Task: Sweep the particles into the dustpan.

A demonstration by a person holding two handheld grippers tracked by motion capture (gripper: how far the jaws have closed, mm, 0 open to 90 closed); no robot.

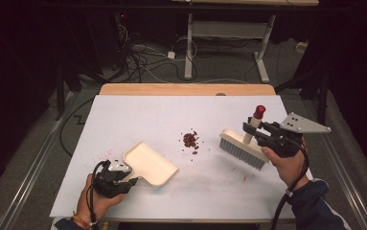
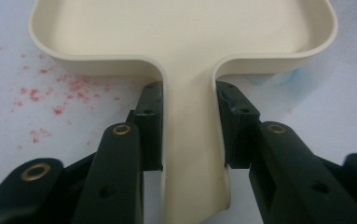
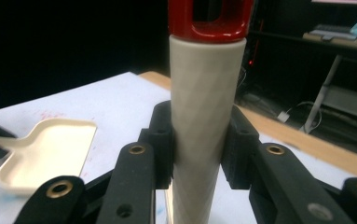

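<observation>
The left gripper (image 1: 123, 183) is clamped on the handle of the dustpan (image 1: 151, 164), which rests on the table (image 1: 138, 115). The crumbs (image 1: 190, 140) lie unswept between pan and brush (image 1: 244, 145). The right gripper (image 1: 258, 132) squeezes the brush's upright handle, bristles near the pile, so the sweeping seems yet to be done.

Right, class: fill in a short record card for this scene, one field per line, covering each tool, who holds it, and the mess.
left gripper: shut on dustpan handle
right gripper: shut on brush handle
brush: bristles down, red-capped handle up
crumbs: dark red pile between dustpan and brush
table: white cover, faint red smears
</observation>
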